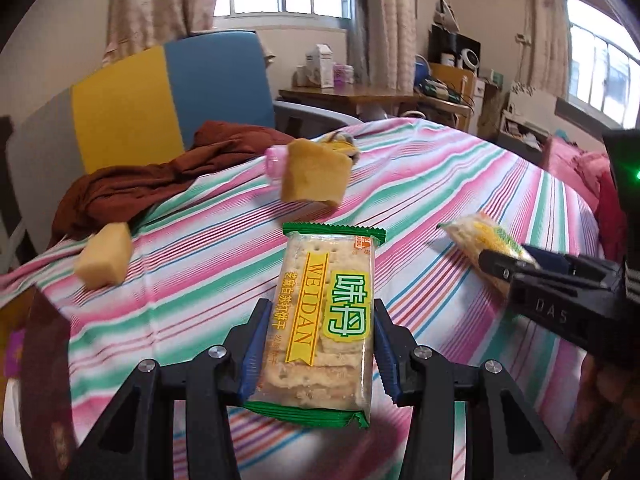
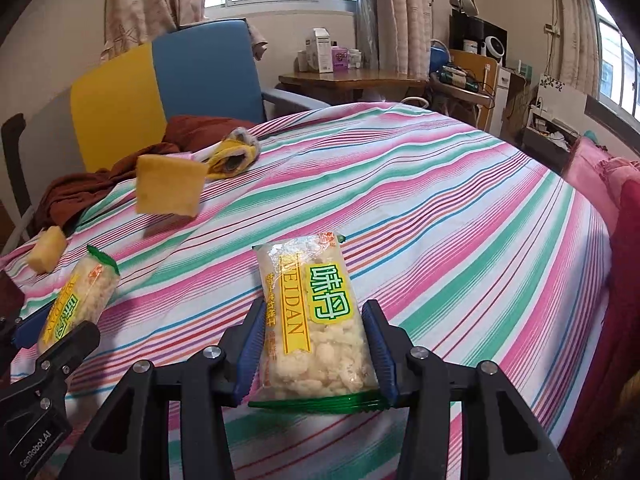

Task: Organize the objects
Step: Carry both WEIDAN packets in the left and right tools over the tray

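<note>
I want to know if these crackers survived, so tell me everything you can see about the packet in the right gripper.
The cracker packet is clear plastic with green crimped ends, a yellow WEIDAN band and a green-lettered label. Its crackers look broken into small pale crumbs. It lies lengthwise between the right gripper's blue-padded fingers, which press on its two long sides and hold it above the striped bedsheet.

Two cracker packets point(image 1: 326, 320) point(image 2: 316, 320), two yellow sponge blocks point(image 1: 314, 176) point(image 1: 105, 259), one brown cloth point(image 1: 152, 184) far left, one pink bottle point(image 1: 275, 162), one yellow glove point(image 2: 234, 154), one striped sheet point(image 2: 440, 208)

Striped bed point(image 2: 440, 208): 2 yellow sponges point(image 2: 168, 188), brown cloth point(image 2: 80, 188), yellow glove point(image 2: 234, 152).
</note>
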`<action>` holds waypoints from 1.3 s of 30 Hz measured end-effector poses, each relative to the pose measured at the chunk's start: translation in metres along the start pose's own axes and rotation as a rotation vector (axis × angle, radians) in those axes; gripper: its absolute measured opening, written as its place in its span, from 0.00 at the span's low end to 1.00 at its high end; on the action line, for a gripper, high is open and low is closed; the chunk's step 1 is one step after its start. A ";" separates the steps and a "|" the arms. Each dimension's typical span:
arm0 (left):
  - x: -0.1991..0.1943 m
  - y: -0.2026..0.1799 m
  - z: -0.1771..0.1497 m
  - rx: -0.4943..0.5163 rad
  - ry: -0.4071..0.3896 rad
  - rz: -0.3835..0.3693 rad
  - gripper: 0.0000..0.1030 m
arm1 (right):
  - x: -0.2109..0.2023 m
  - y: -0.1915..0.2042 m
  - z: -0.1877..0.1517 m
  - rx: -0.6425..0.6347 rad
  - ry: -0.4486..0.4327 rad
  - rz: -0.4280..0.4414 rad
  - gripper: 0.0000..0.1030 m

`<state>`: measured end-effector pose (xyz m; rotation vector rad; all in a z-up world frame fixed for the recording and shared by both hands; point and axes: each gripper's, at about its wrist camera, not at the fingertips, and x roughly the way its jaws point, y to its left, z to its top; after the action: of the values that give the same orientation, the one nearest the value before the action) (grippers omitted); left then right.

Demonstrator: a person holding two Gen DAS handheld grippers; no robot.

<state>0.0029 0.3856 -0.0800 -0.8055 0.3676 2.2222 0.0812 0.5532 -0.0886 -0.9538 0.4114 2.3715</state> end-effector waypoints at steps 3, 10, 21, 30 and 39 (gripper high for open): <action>-0.015 0.002 -0.008 0.000 -0.021 -0.001 0.47 | -0.008 0.013 -0.010 -0.002 0.014 0.035 0.47; -0.046 0.019 -0.023 -0.047 -0.040 0.000 0.47 | -0.035 0.037 -0.027 0.013 0.023 0.127 0.47; -0.126 0.048 -0.048 -0.063 -0.104 -0.004 0.47 | -0.080 0.089 -0.042 -0.012 0.028 0.280 0.47; -0.172 0.112 -0.077 -0.247 -0.090 0.054 0.47 | -0.115 0.159 -0.048 -0.125 0.030 0.449 0.47; -0.195 0.183 -0.112 -0.395 -0.025 0.153 0.47 | -0.145 0.238 -0.055 -0.277 0.051 0.596 0.47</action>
<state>0.0244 0.0998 -0.0356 -0.9790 -0.0286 2.4862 0.0574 0.2822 -0.0066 -1.1373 0.4400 3.0078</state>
